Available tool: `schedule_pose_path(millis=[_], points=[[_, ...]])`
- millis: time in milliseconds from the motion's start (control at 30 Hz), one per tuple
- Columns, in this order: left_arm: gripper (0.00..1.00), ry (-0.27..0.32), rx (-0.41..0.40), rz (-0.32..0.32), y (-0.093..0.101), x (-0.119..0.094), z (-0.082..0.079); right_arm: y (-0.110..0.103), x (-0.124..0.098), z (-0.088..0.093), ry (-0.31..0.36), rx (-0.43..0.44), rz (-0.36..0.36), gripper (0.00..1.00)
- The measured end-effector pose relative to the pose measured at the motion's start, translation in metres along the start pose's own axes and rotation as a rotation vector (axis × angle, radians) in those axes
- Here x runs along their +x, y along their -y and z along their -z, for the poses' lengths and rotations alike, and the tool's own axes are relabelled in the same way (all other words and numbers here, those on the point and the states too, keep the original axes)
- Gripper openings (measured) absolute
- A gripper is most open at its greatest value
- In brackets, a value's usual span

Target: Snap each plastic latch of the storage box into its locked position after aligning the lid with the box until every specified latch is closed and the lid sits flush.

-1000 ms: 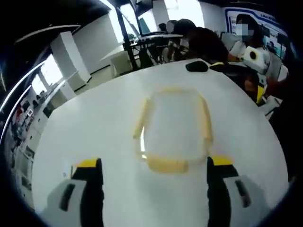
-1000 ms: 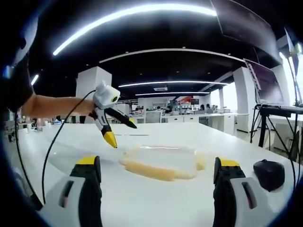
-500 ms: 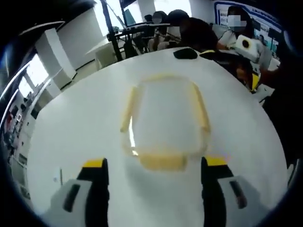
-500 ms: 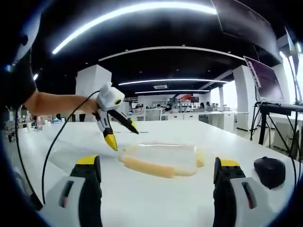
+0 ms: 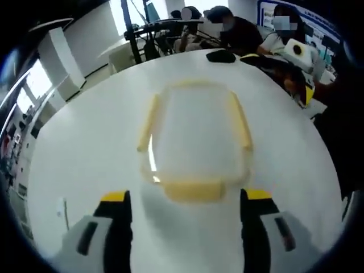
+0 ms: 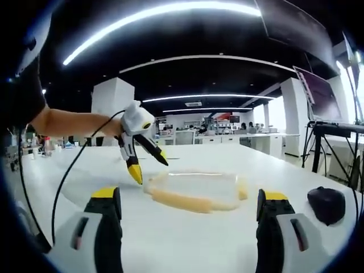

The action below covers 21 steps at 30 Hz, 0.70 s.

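A clear storage box (image 5: 193, 133) with pale yellow latches lies flat on the white table (image 5: 85, 148). Its nearest latch (image 5: 193, 190) sits just beyond my left gripper (image 5: 185, 202), which is open with its yellow-tipped jaws wide apart and nothing between them. In the right gripper view the same box (image 6: 196, 185) lies ahead, low on the table. My right gripper (image 6: 189, 199) is open and short of the box, holding nothing. The left gripper (image 6: 149, 166), held by a hand, hovers open over the box's left end. The right gripper (image 5: 301, 74) shows beyond the table's far right edge.
A black mouse-like object (image 6: 327, 205) rests on the table to the right of the box, also seen as the black object (image 5: 220, 56) at the far edge. Several people (image 5: 239, 34) sit behind the table. A cable (image 6: 62, 182) trails from the left gripper.
The left gripper has come closer to the box, whose near latch now lies nearer its jaws. In the right gripper view it has shifted right and down toward the box's left end.
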<state>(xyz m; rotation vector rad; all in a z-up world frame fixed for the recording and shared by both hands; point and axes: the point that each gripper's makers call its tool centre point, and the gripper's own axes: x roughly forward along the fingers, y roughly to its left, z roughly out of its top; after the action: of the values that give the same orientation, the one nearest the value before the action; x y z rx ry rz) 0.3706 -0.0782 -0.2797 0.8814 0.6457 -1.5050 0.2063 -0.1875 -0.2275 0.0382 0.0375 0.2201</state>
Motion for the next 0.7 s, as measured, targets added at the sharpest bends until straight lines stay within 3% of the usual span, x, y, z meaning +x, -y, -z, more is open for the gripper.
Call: schedule_pose_path(millis=[500, 700], points=[[0.72, -0.007, -0.013, 0.026, 0.0021, 0.0082, 0.0008, 0.0031, -0.0039, -0.0052, 0.008, -0.01, 0.008, 1.0], [0.66, 0.002, -0.014, 0.04, 0.0037, 0.0097, -0.0017, 0.0016, -0.0043, -0.0032, 0.002, -0.011, 0.01, 1.0]])
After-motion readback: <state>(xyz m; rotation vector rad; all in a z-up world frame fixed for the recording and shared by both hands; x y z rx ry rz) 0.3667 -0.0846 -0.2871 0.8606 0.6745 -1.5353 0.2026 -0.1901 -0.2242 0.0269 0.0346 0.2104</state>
